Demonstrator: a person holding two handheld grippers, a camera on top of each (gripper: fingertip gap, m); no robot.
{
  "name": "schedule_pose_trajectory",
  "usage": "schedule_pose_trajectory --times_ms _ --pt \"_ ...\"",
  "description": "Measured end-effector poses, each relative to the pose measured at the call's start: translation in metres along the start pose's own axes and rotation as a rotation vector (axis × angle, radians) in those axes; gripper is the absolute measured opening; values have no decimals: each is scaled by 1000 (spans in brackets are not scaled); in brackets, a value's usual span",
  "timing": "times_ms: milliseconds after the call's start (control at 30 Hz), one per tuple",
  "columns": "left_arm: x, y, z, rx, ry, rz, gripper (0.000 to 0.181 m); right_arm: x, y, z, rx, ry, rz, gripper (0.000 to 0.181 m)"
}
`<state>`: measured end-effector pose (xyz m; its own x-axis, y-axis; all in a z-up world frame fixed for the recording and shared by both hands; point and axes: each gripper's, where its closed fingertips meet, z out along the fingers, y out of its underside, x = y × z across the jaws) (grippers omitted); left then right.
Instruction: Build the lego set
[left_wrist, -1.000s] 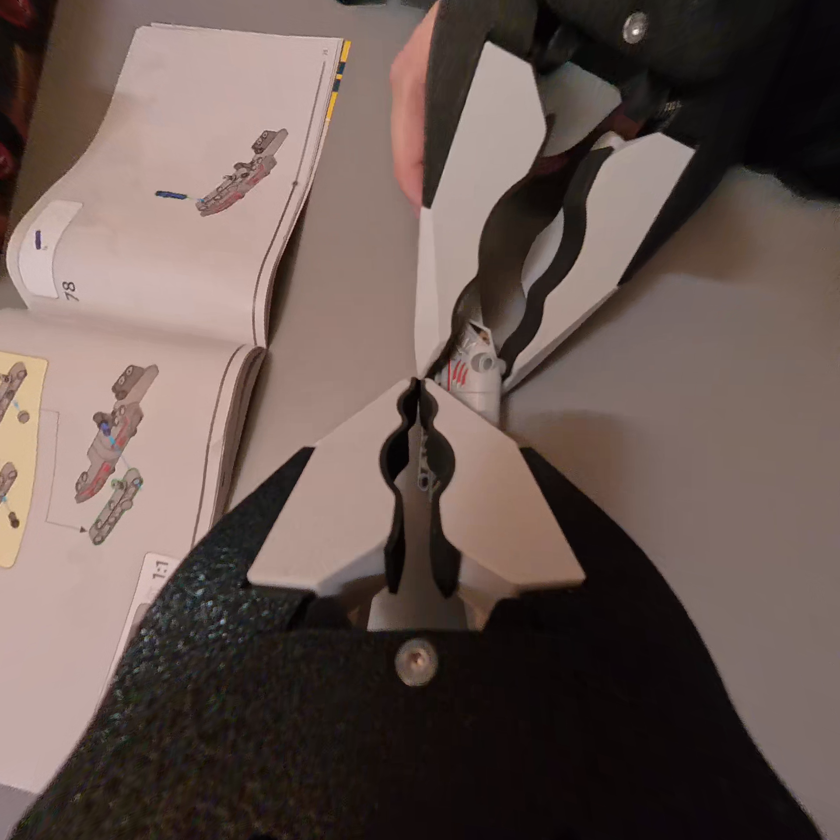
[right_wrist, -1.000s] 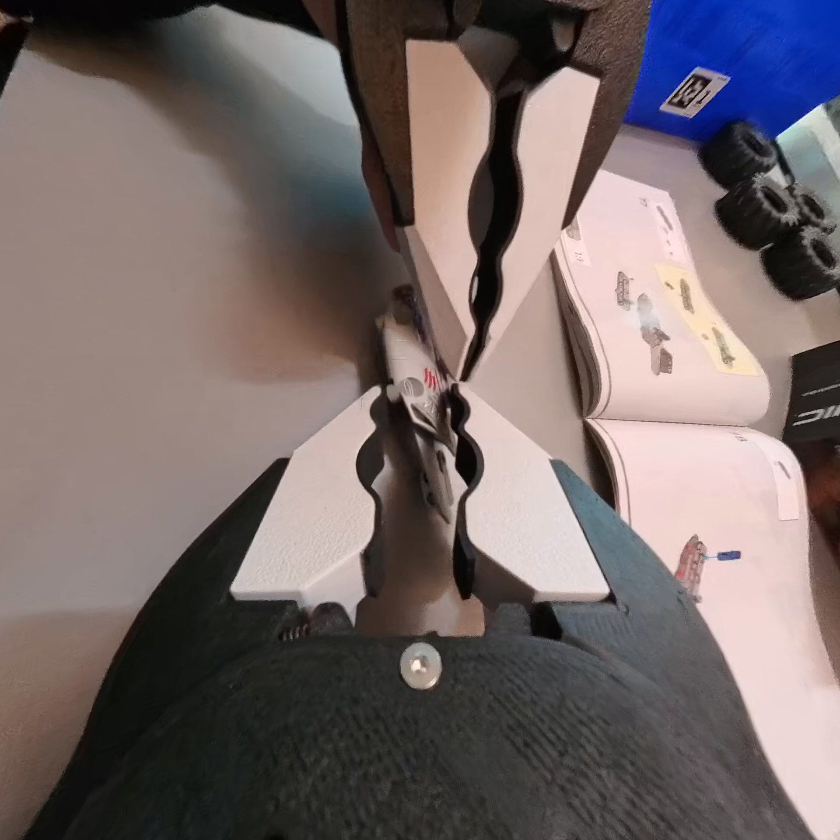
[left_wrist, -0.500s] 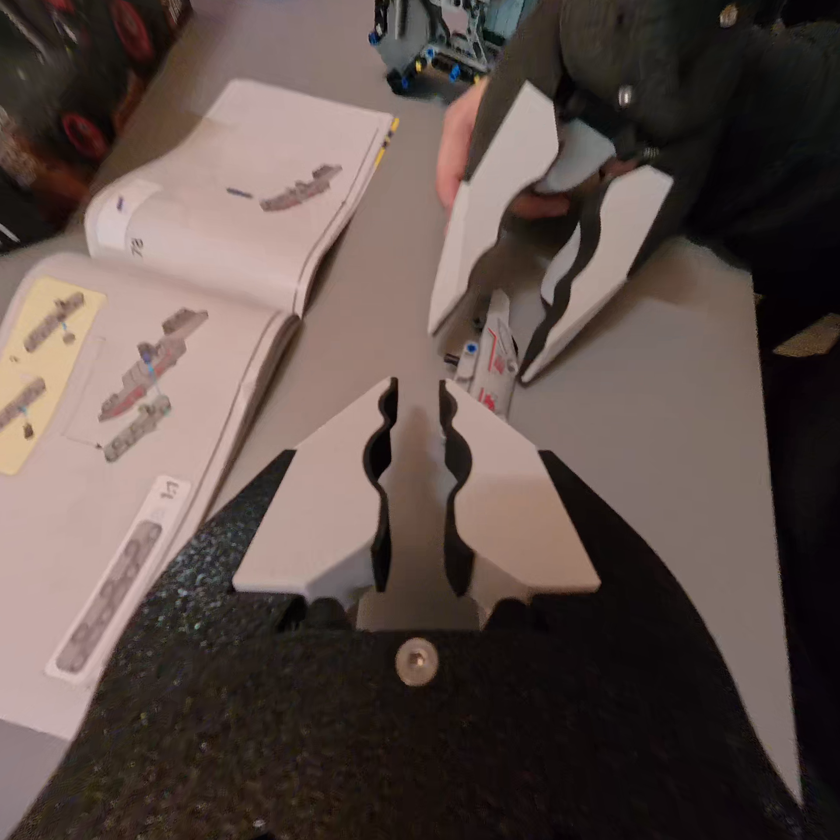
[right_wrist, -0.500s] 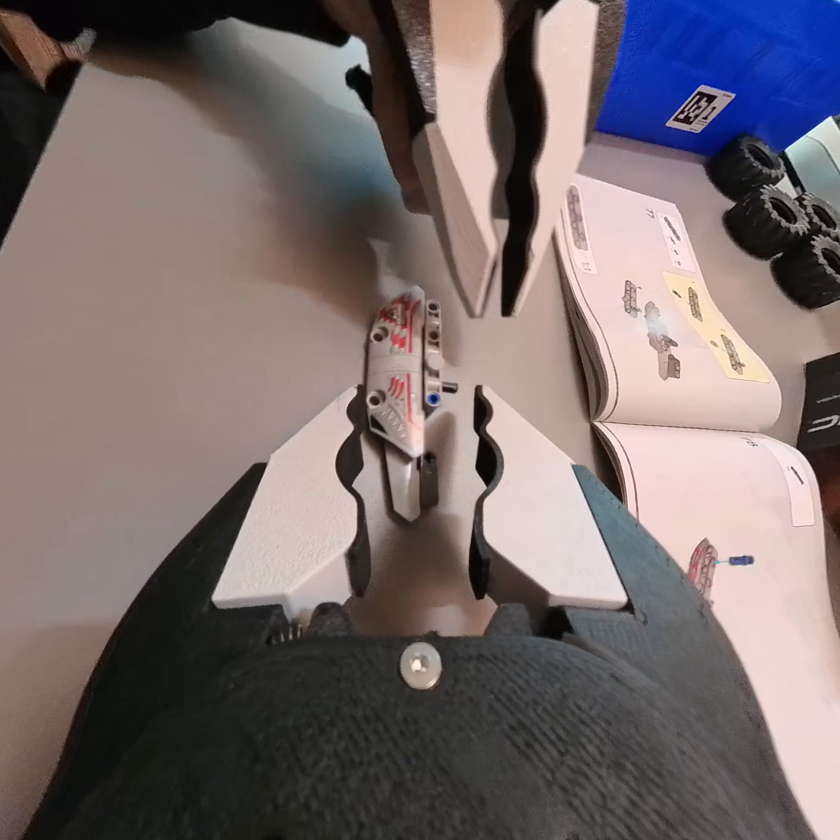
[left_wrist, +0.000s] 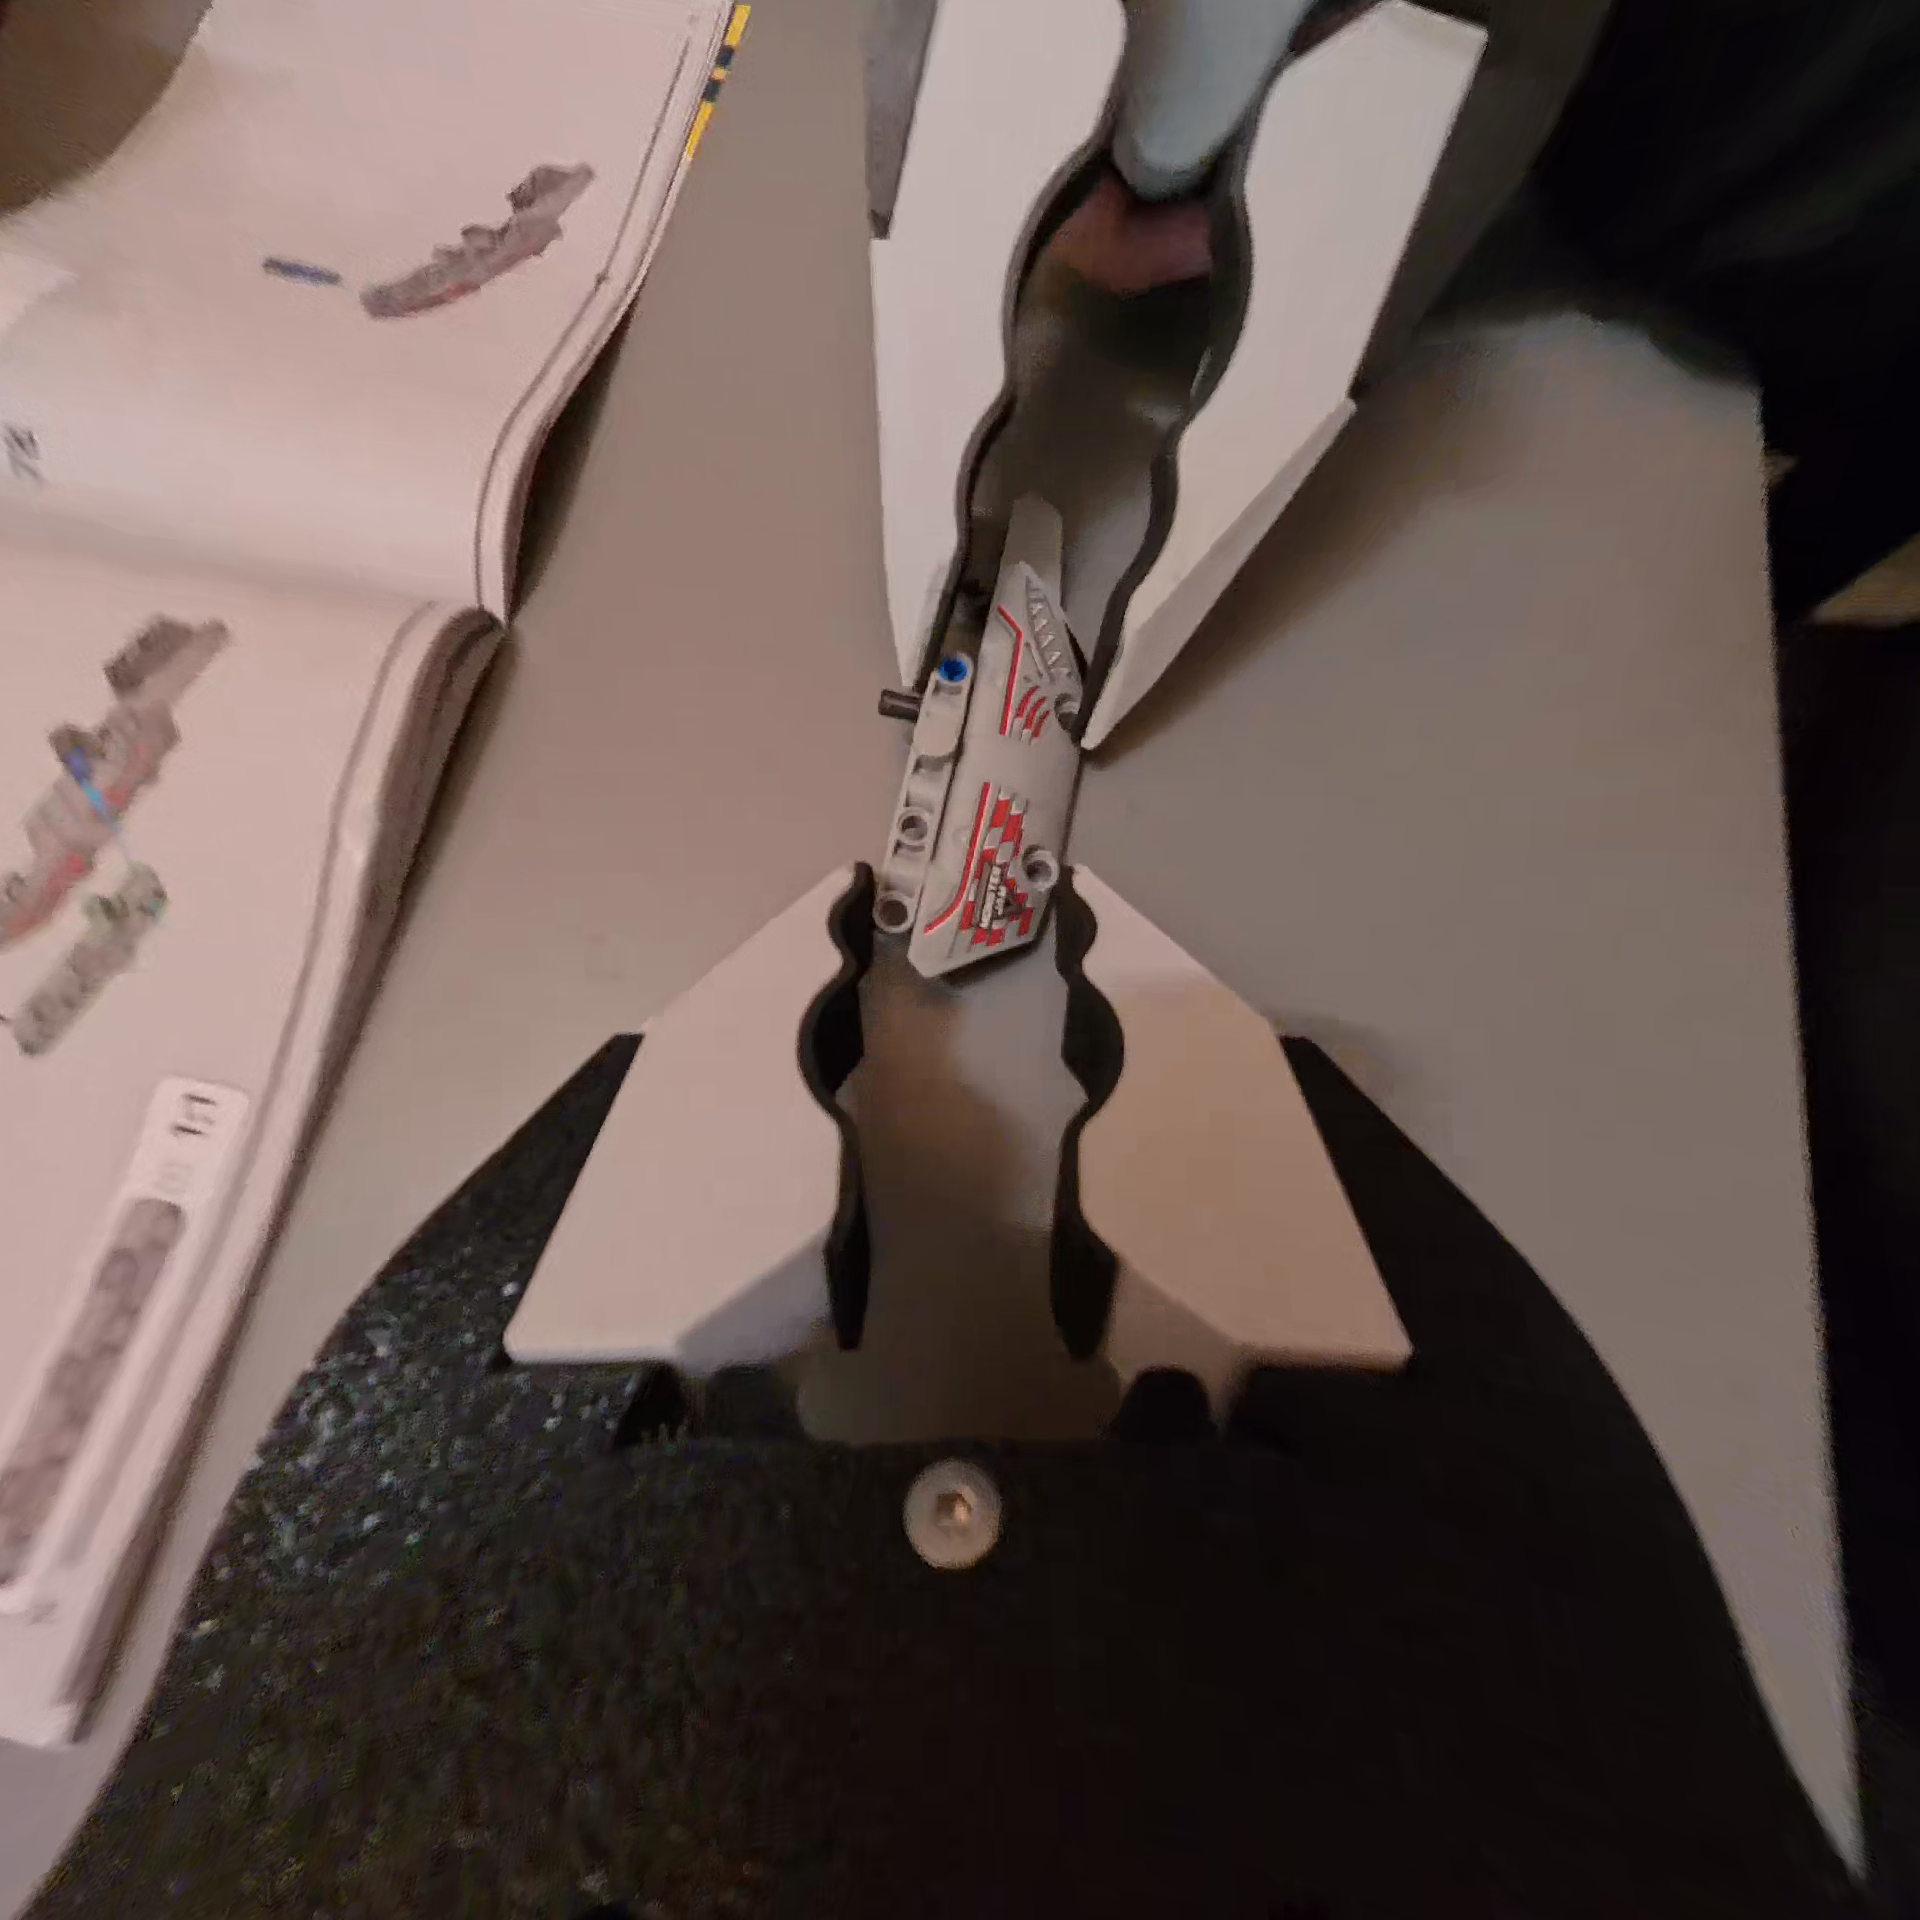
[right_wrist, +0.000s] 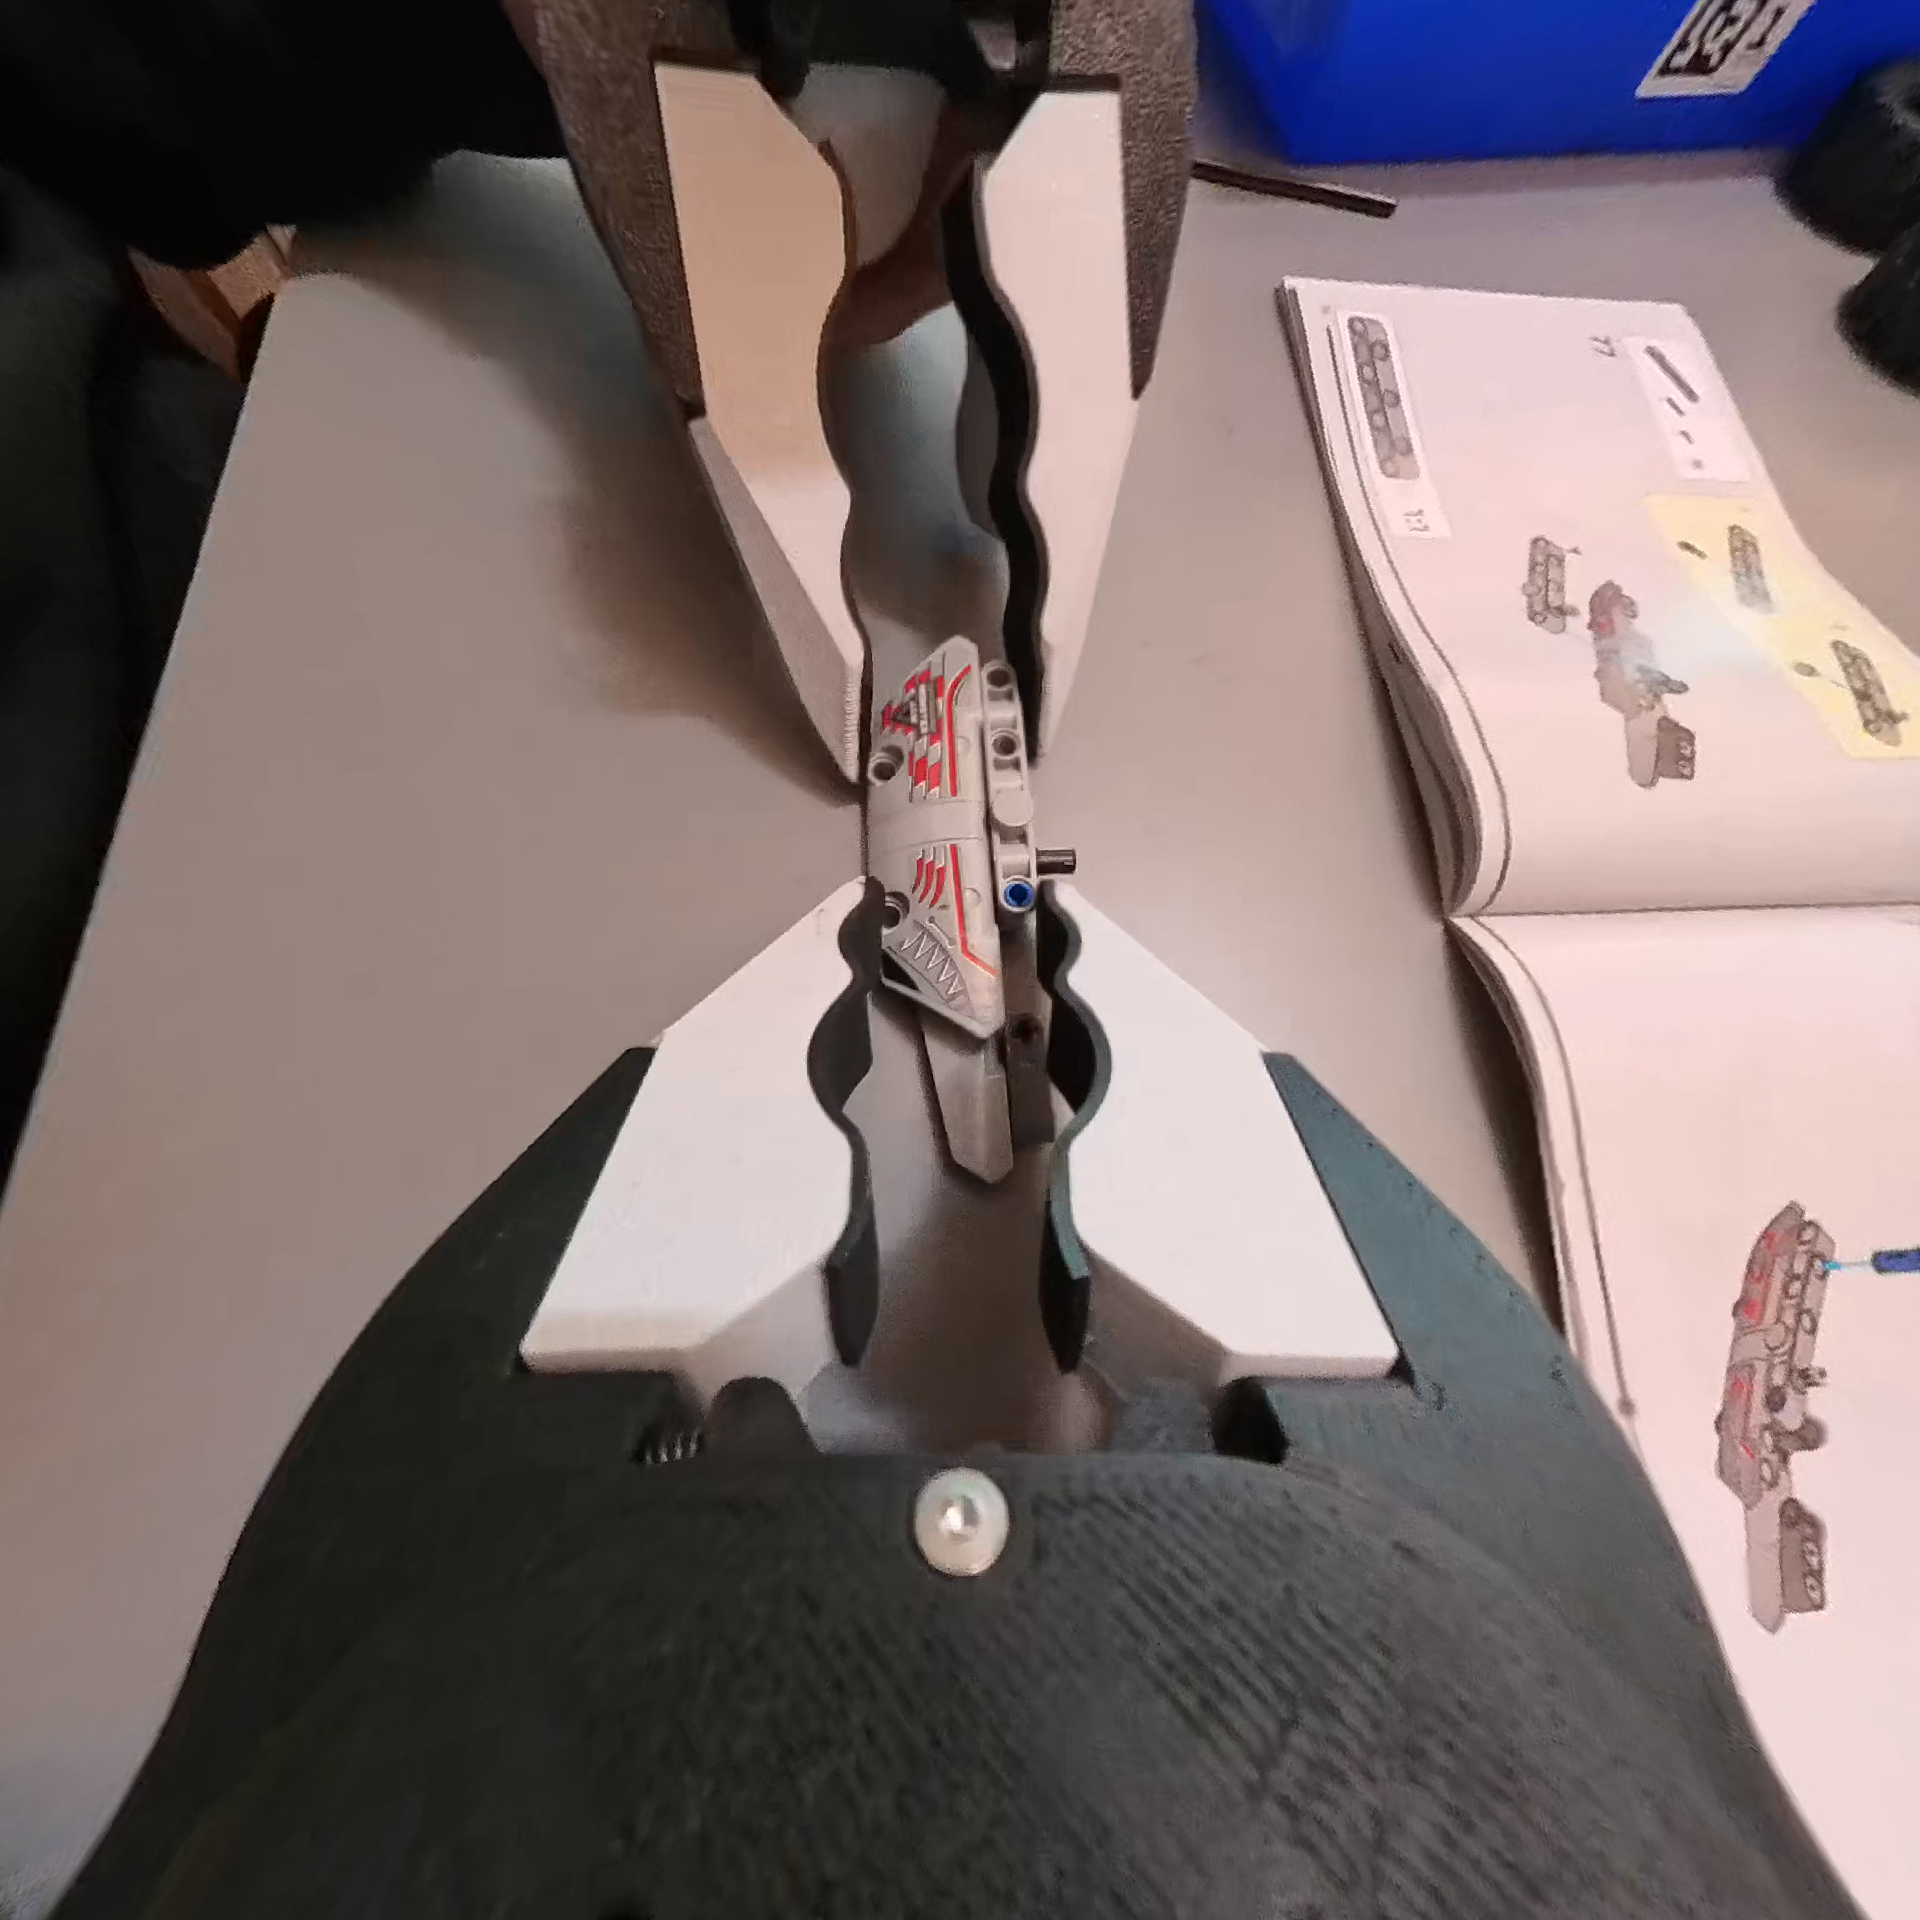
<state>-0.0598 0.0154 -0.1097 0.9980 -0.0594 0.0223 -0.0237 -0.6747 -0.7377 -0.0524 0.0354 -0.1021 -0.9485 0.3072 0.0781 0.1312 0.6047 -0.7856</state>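
A slim grey plastic lego piece (left_wrist: 987, 790) with red stickers lies flat on the smooth grey table (left_wrist: 1403, 935), its ends between the parted wavy-edged left gripper (left_wrist: 961, 883) and right gripper (right_wrist: 951, 914), neither clearly clamping it.

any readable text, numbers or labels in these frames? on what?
Not quoting any writing; this is what carries it.
Instruction booklet: printed page and step numbers, sharp in the right wrist view, blurred in the left.
Lego panel assembly: red sticker print, too small to read.
Blue bin: black-and-white patterned tag, cut off by the frame.
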Motion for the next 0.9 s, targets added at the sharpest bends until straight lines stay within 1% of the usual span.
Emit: schedule_pose_trajectory --times_ms 133,200,300,367,433,467,500,567,633,667,733,767,800,867,900 --pt "-13 -4 -4 45 -136 267 31 8 -3 1 14 82 -83 27" --pt "-17 -4 -7 71 -196 397 31 18 -4 1 14 145 -71 36" --pt "-21 -2 -13 74 -276 516 29 26 -1 0 3 151 37 51" --pt "-23 -3 -16 77 -341 615 29 19 6 5 -46 78 82 47" --pt "-21 -3 -16 73 -369 679 29 12 4 9 -52 31 80 34" --pt "-21 -3 -16 80 -383 679 29 9 2 11 -52 17 66 23" --pt "-22 -2 -17 85 -377 650 29 8 1 12 -50 14 48 21" --pt "-20 -2 -21 126 -299 485 33 9 0 13 -46 43 8 21" --pt "-21 -7 -29 174 -233 337 34 9 -1 13 -43 70 -28 20" --pt "-16 -9 -31 197 -161 263 29 9 -2 14 -41 83 -53 20" --pt "-12 -6 -30 179 -49 133 12 6 -6 16 -27 100 -130 20" --pt "-11 -3 -28 154 -19 121 11 5 -8 17 -19 103 -159 20" --pt "-11 -3 -29 158 -7 145 9 4 -9 18 -18 105 -164 19" --pt "-11 -2 -28 154 -19 198 8 5 -9 19 -25 98 -142 20" --pt "-11 -1 -27 151 -14 204 6 7 -9 19 -25 102 -122 25"
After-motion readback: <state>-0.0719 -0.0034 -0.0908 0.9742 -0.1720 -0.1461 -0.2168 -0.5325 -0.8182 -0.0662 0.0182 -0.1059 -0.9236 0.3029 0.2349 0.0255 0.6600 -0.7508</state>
